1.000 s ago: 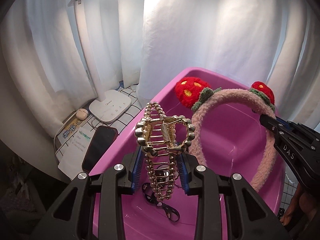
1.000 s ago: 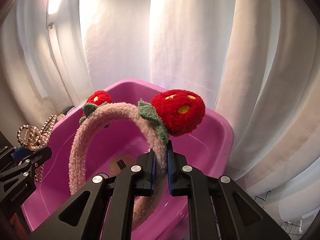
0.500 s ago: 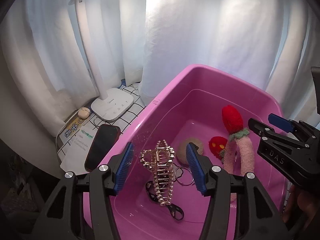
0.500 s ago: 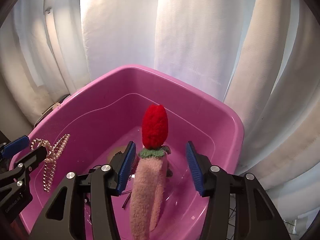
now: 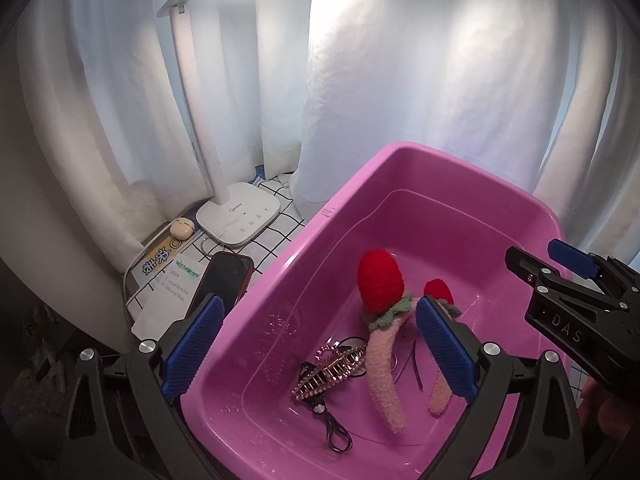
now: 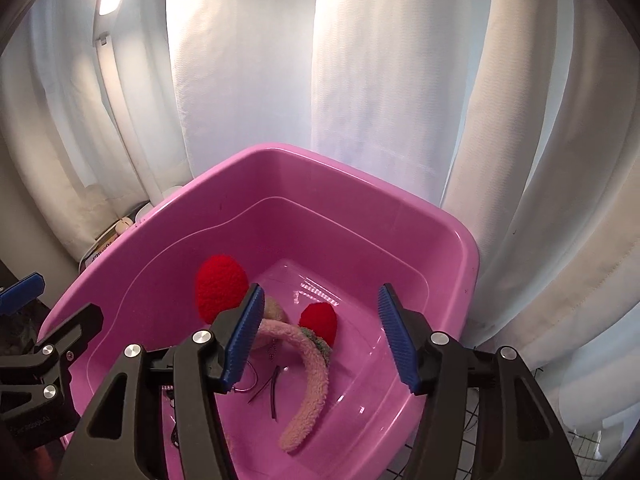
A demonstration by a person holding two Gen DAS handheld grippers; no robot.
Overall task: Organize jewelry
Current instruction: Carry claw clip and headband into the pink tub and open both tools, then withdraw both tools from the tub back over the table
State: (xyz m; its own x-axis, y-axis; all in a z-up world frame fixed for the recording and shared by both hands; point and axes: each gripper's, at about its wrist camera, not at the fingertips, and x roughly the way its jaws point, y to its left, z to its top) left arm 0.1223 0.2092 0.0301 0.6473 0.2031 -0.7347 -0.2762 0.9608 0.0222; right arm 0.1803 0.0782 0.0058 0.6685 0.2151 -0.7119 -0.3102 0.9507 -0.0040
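White curtains back my pink plastic tub, where the fuzzy pink strawberry headband and pearl claw clip lie; both hand-held grippers are opening, empty. Careless retreat could snag the rim and tip the tub.

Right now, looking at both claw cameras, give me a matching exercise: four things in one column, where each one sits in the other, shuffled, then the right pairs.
Things
1. fuzzy headband
2. pearl hair clip
3. phone
4. desk lamp

Places
A. on the checked cloth against the white curtain, left of the pink tub
B. beside the tub's left wall, on top of papers
C. on the tub floor, its red pompoms toward the far wall
D. on the tub floor, just left of the headband

Pairs: 1-C, 2-D, 3-B, 4-A
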